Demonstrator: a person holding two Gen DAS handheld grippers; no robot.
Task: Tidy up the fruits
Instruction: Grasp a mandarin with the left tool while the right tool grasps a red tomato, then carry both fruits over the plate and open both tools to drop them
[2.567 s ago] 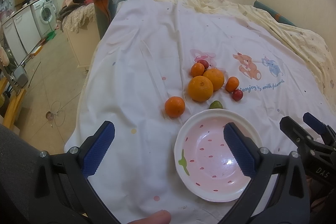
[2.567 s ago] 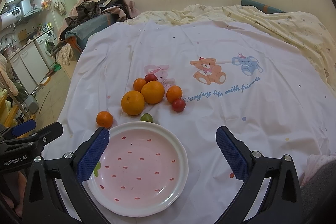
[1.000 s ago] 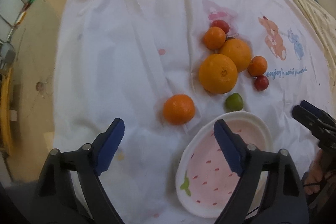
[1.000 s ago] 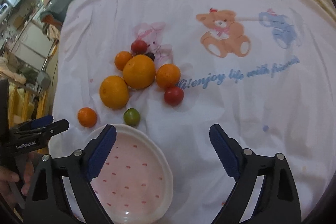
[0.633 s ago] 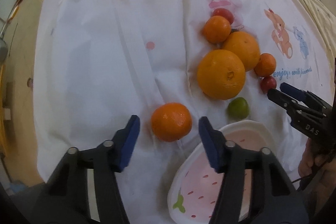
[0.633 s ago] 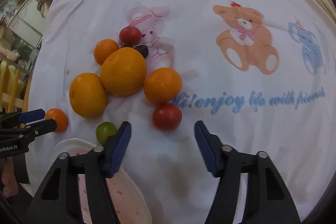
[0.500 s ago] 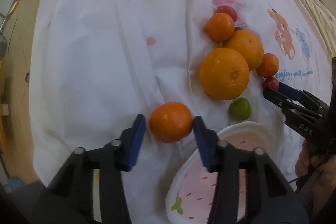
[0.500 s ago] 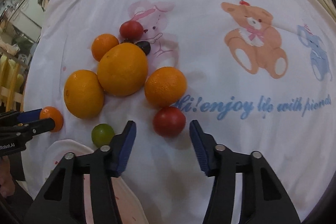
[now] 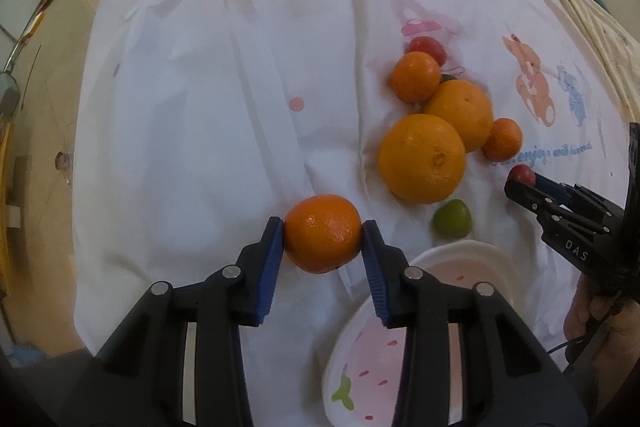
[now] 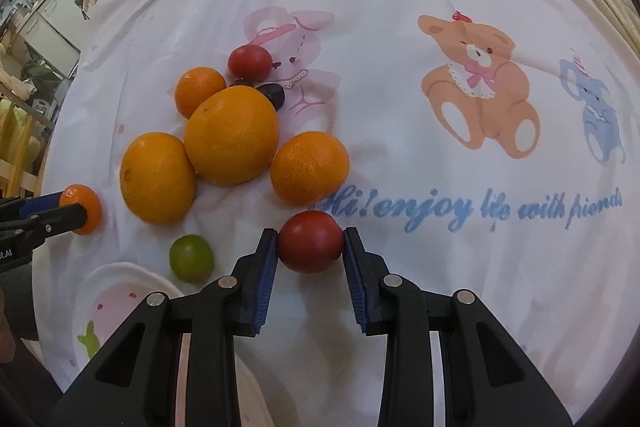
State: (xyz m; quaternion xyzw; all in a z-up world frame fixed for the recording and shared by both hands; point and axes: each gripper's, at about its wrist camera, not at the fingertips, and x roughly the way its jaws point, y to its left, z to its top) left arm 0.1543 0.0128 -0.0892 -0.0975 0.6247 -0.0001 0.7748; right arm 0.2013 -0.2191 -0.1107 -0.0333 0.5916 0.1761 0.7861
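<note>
L gripper (image 9: pixel 323 237) clamped on mandarin (image 9: pixel 322 233), R gripper (image 10: pixel 310 243) on red tomato (image 10: pixel 311 241), lime (image 10: pixel 191 257) & plate (image 10: pixel 120 277) nearby

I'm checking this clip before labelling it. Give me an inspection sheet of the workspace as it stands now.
Surface: white printed sheet, wrinkled, with bear and elephant prints.
Job's things: small mandarin and red tomato each between pads; oranges, mandarins, another tomato, a dark fruit and a lime loose on the sheet; pink plate holds nothing.
Clutter: nothing seen.
Grippers: left gripper has just closed on the mandarin; right gripper has just closed on the tomato.
Cables: thin black cable by the right hand.
Surroundings: floor and furniture at left.
</note>
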